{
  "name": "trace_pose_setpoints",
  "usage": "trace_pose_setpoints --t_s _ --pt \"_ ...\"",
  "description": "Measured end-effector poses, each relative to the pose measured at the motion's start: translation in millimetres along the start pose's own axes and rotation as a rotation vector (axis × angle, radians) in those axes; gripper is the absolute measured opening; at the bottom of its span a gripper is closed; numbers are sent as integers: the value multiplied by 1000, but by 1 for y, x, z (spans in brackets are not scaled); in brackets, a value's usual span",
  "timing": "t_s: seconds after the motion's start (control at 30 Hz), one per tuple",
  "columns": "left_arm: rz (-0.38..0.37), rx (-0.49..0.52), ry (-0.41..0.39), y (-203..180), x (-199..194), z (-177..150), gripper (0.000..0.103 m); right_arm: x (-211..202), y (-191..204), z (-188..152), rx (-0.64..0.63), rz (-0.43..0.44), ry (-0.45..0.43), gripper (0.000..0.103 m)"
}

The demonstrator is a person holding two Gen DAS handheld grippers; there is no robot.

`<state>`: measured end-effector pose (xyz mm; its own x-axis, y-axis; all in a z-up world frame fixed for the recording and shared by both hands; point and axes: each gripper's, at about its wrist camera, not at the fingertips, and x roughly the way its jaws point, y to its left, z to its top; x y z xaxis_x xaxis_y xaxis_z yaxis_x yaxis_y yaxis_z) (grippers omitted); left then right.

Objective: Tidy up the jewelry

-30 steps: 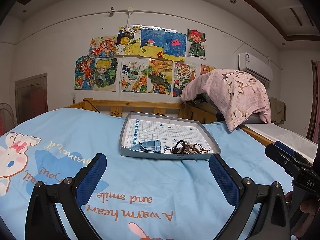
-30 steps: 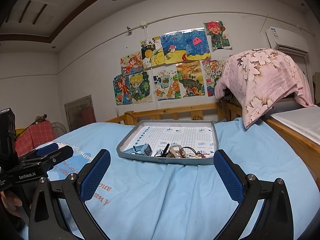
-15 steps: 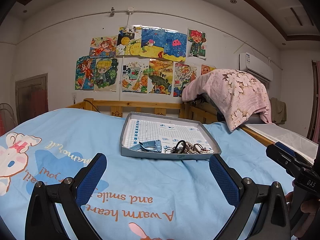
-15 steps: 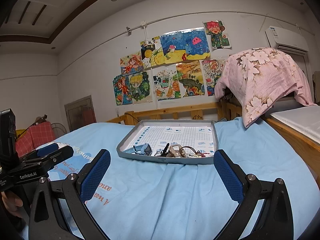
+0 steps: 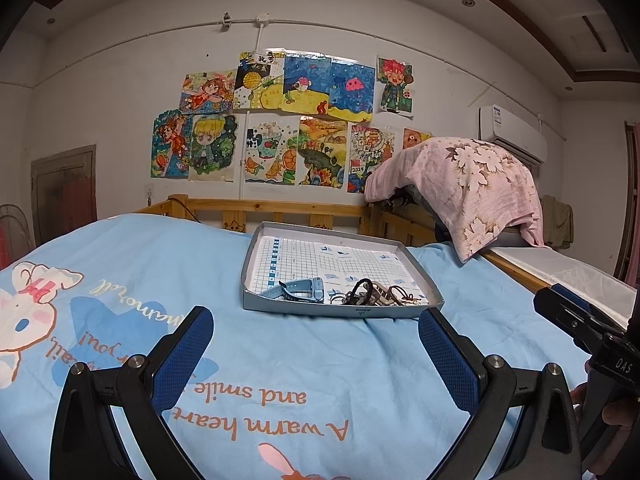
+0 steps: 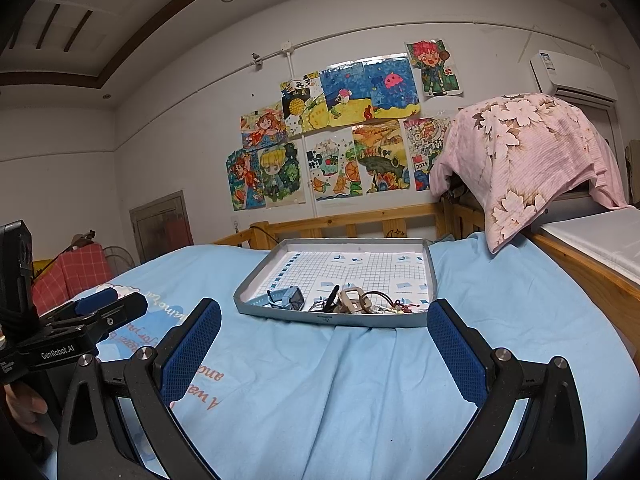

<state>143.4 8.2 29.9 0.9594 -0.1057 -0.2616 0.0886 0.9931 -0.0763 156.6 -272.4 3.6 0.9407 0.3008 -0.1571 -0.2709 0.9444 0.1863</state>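
A shallow grey tray (image 5: 340, 312) (image 6: 332, 318) with a checked paper lining rests on the blue bedsheet, well ahead of both grippers. Along its near edge lie a light blue watch (image 5: 298, 289) (image 6: 285, 296) and a tangled heap of dark cords, rings and bracelets (image 5: 374, 297) (image 6: 360, 303). My left gripper (image 5: 316, 350) is open over the sheet, with nothing between its blue pads. My right gripper (image 6: 324, 344) is open too and holds nothing. Each gripper appears at the edge of the other's view, with a hand beneath it.
The blue sheet (image 5: 280, 360) carries orange lettering and a rabbit print (image 5: 28, 304). A wooden bed rail (image 5: 280, 210) runs behind the tray. A pink floral cloth (image 5: 464, 184) drapes over something at the right, beside a white mattress (image 6: 600, 236). Drawings cover the wall.
Both views have crept slightly. The tray and the jewelry lie as before, and both grippers stay open.
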Motion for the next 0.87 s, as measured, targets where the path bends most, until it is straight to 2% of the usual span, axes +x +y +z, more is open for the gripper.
trace_pose_setpoints --t_s 0.4,0.53,0.87 --pt "2 -10 14 9 2 -6 103 0 3 -6 1 0 4 101" --pt "30 -10 19 12 2 -10 103 3 4 -11 6 5 9 101" --pt "37 -8 16 11 -1 -8 103 3 5 -13 10 6 12 101"
